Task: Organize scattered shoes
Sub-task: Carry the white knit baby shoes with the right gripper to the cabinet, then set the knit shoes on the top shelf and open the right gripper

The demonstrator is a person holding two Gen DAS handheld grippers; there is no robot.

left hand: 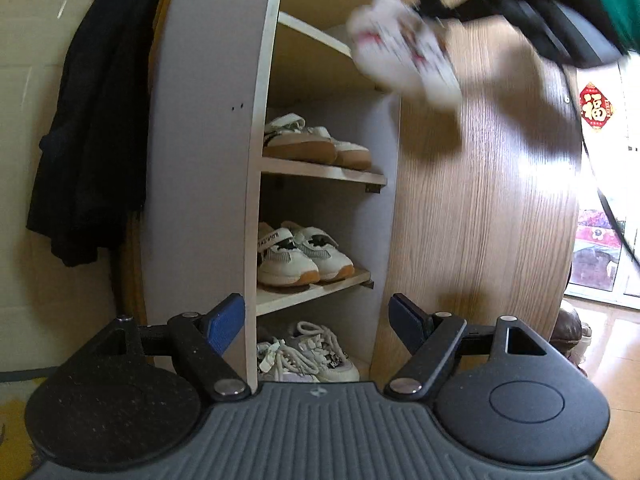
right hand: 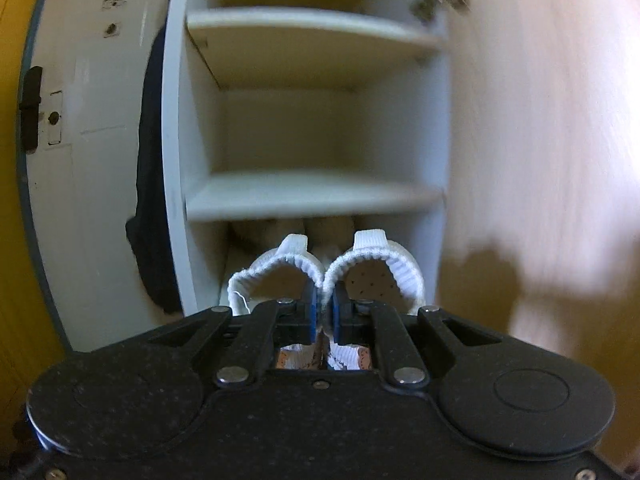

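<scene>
The right tongs pinch a pair of white shoes by their inner collars, toes pointing toward the bare shelf at frame centre, while the left tongs gape wide, holding nothing.

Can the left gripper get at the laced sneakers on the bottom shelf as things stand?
Probably yes. The left gripper is open and empty, and the laced sneakers sit right ahead of it in the open cabinet, with nothing between. The right gripper is busy higher up.
</scene>
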